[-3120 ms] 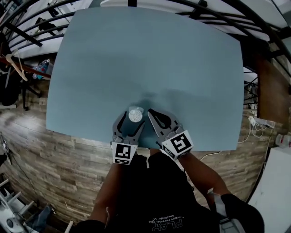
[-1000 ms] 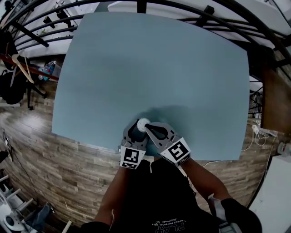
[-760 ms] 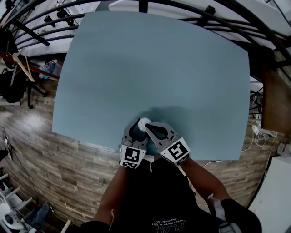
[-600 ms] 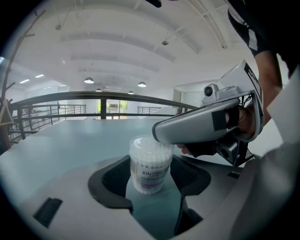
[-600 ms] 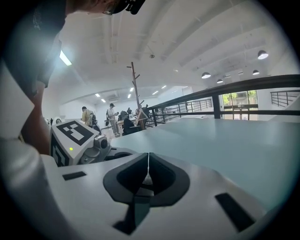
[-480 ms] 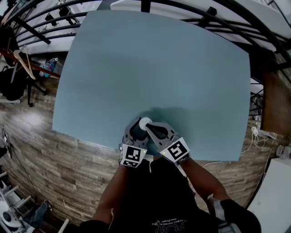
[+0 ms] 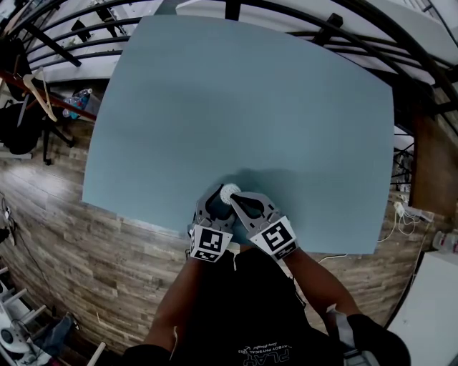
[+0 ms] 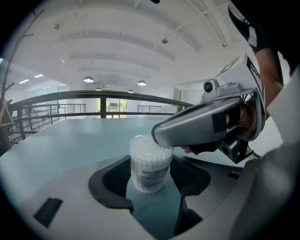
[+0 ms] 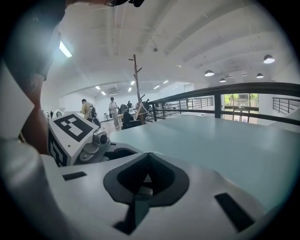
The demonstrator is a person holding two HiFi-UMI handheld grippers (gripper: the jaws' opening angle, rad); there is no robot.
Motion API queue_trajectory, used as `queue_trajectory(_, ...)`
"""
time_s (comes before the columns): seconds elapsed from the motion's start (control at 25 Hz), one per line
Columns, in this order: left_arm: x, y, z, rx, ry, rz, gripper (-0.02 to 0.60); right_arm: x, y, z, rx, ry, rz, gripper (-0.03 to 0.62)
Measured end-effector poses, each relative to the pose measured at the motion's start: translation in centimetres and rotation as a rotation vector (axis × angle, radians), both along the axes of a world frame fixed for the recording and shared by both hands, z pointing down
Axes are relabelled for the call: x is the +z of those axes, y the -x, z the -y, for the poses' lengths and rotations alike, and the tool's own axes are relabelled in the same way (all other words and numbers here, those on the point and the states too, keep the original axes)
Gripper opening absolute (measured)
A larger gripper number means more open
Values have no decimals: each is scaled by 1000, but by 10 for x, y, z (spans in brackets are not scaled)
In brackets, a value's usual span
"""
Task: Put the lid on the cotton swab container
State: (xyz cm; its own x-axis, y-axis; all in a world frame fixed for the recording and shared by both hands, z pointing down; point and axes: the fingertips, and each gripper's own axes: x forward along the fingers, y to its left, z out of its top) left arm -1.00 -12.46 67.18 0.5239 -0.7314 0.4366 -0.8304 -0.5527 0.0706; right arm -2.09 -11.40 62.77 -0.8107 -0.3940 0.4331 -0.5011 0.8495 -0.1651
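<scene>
The cotton swab container [image 8: 149,161], a clear tub packed with white swabs, stands on the blue table [image 7: 250,100] near its front edge. My left gripper [image 8: 152,168] has its dark pads against both sides of the tub. The right gripper [image 8: 161,135] is shut, and its tip rests on the tub's top right rim. A clear lid seems to sit on top, though I cannot make it out for sure. From the head view, the container [image 7: 228,191] peeks out white between the left gripper [image 7: 217,196] and the right gripper [image 7: 233,199]. Nothing shows between the right gripper's [image 9: 146,157] jaws.
A black railing [image 7: 343,21] runs behind the table's far edge. Wooden floor [image 7: 64,236] lies to the left and in front. Cables [image 7: 408,214] trail on the floor at the right. A coat stand [image 9: 136,89] and people stand far off.
Three seconds ago the right gripper stood beside the tub; its tip now lies over the tub's top. Over the last second both grippers and the tub have stayed put.
</scene>
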Motion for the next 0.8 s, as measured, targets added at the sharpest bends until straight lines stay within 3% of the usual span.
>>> queue_trajectory(0.8, 2, 5, -19, 7, 17, 0, 275, -4, -1, 1, -15, -23, 50, 20)
